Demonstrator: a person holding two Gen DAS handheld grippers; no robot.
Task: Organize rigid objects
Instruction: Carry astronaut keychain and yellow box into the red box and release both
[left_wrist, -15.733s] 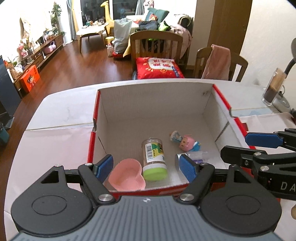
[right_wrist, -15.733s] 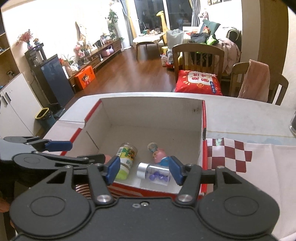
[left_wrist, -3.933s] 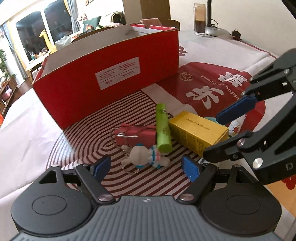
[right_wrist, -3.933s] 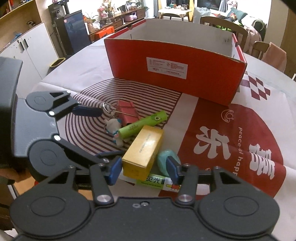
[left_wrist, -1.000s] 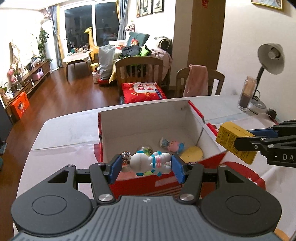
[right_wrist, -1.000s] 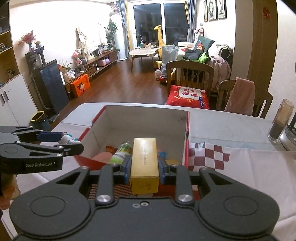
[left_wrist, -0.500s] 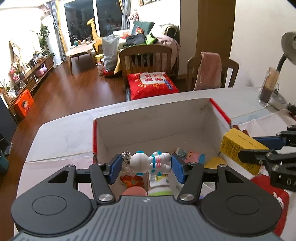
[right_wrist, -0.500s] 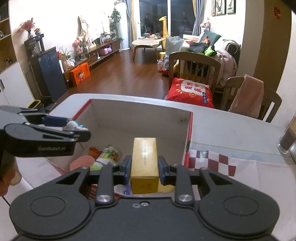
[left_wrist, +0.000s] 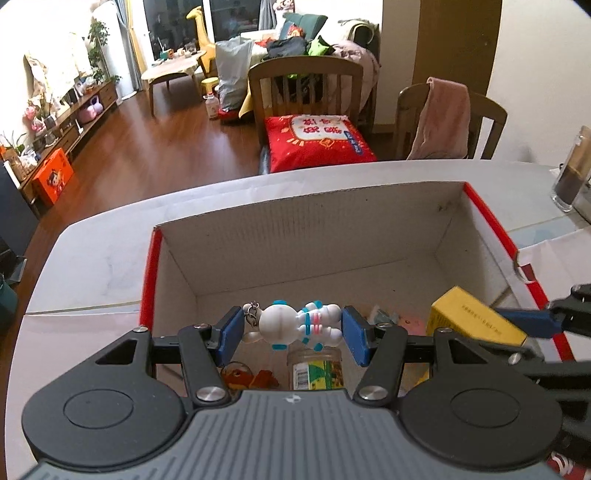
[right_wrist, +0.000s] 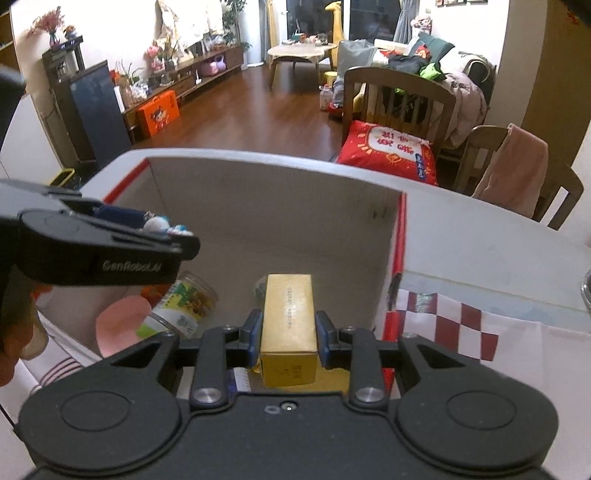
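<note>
A: Status on your left?

B: My left gripper (left_wrist: 291, 334) is clamping a white toy figure (left_wrist: 297, 325) sideways between the blue pads (left_wrist: 229, 334), its key ring (left_wrist: 252, 313) touching the left pad. I'm holding it over the open box (left_wrist: 151, 266), near the front wall. Below my fingers a labelled jar (left_wrist: 316, 367) is lying on the box floor, with an orange piece (left_wrist: 245, 376) just to its left.

A: Right side?

B: My right gripper (right_wrist: 289, 338) is squeezing a yellow carton (right_wrist: 289, 328) lengthwise, pads pressing on both long sides. The carton is pointing forward and hanging inside the box (right_wrist: 400, 236), near its right wall. Left of my fingers the jar (right_wrist: 184, 306) is lying tilted, and a pink heart-shaped dish (right_wrist: 122, 325) is sitting just beside it, toward the front wall.

A: Are the two grippers touching?

B: No. My left gripper (right_wrist: 173, 240) is showing well left of the carton and higher up. From the left camera, the carton (left_wrist: 472, 325) is sitting just right of my fingers.
</note>
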